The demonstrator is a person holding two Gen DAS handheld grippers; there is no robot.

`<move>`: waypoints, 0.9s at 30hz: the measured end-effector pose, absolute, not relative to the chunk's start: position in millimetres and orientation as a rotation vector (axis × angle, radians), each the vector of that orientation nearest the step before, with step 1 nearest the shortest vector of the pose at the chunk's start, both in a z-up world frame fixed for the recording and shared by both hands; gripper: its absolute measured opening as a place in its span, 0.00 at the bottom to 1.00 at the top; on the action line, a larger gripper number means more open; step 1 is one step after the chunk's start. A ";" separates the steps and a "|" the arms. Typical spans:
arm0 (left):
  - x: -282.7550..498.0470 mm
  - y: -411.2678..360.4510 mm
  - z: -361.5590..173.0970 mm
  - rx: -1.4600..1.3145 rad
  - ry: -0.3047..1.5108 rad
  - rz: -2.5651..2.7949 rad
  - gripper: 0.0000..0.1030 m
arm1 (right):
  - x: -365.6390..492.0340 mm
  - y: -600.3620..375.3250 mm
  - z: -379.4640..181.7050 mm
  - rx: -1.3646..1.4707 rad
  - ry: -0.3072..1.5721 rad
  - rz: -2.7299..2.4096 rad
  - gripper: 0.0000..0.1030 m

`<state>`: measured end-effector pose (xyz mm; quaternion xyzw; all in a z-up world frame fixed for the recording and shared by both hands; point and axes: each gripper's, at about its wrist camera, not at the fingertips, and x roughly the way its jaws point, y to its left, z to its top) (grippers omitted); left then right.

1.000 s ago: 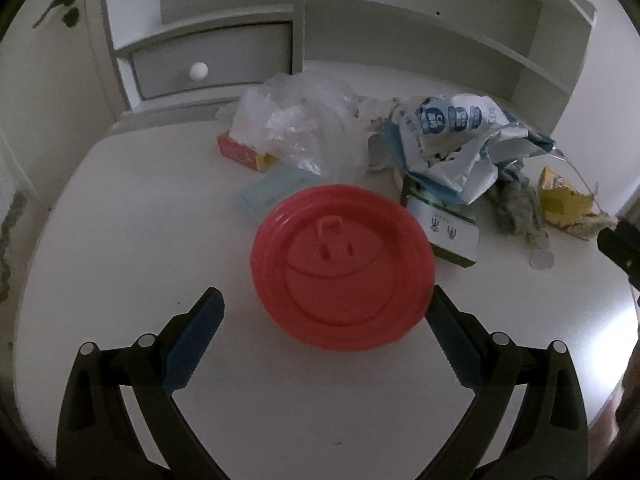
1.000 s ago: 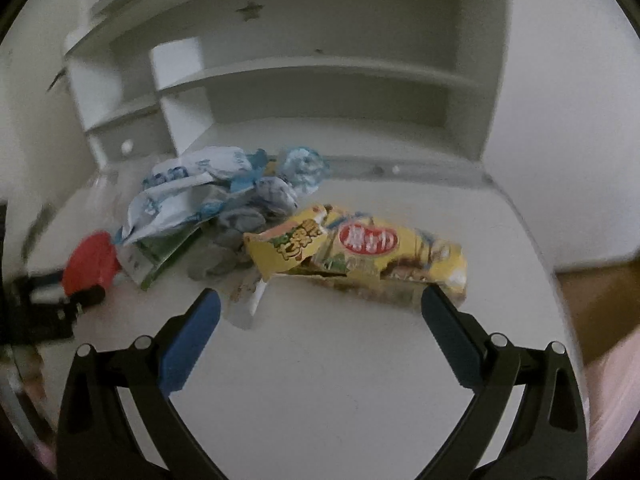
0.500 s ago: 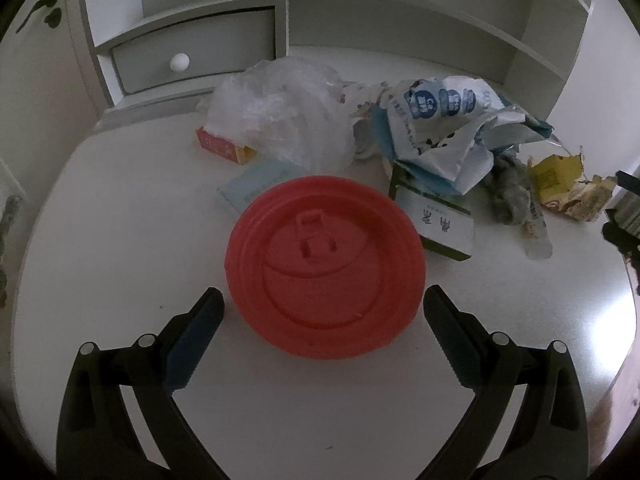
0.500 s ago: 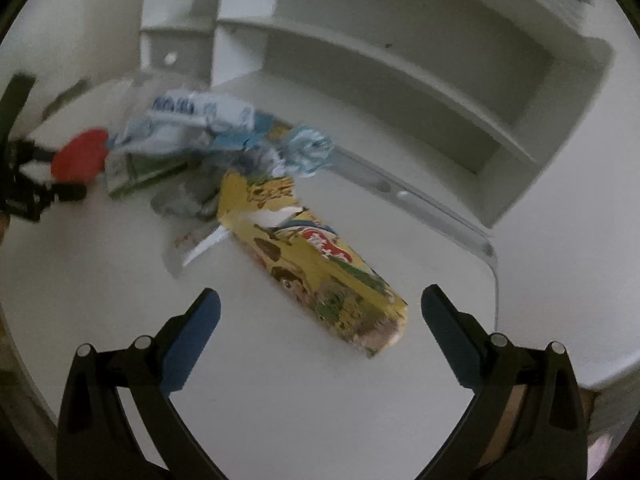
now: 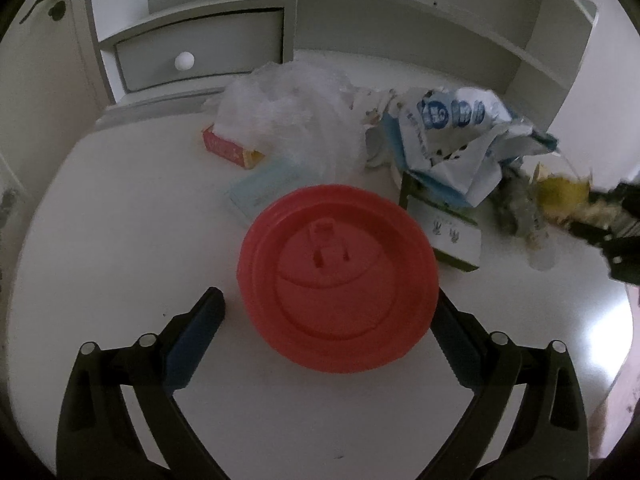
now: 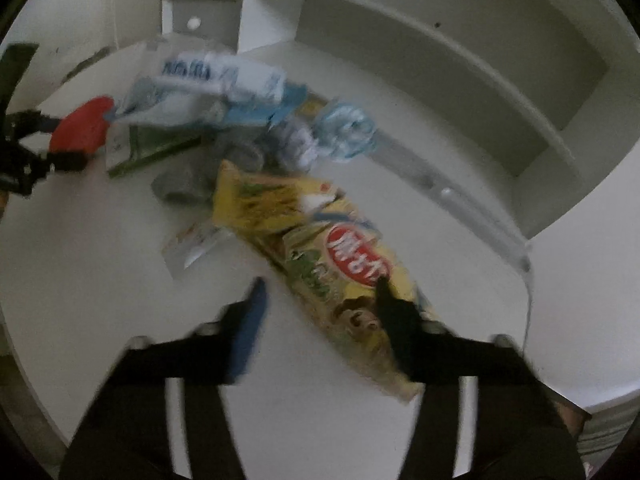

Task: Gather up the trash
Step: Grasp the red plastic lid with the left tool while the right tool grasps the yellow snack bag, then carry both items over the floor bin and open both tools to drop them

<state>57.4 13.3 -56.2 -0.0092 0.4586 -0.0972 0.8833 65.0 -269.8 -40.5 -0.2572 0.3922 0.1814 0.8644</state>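
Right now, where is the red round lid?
In the left wrist view the red round lid lies flat on the white desk, between the open fingers of the left gripper, just in front of the green-and-white box and the clear plastic bag.

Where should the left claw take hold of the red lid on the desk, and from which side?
Grip the red lid across its thin outer rim, coming in low from the near side. It lies flat on the desk, and the left claw, open, already straddles its width; the small centre tab looks too slight to pinch.
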 end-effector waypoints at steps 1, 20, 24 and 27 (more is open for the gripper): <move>54.9 14.0 -54.4 -0.007 0.941 -0.203 0.72 | 65.4 -268.2 -45.6 -0.538 0.847 0.382 0.25; 1.7 4.7 19.8 -0.024 0.760 -0.273 0.72 | 5.9 -350.2 -0.7 0.044 0.764 0.319 0.05; -49.9 -104.7 45.3 0.089 0.709 -0.563 0.72 | -77.7 -417.6 26.9 0.143 0.670 0.232 0.05; -106.3 -204.5 48.8 0.194 0.700 -0.819 0.72 | -148.7 -487.9 22.6 0.249 0.635 0.115 0.05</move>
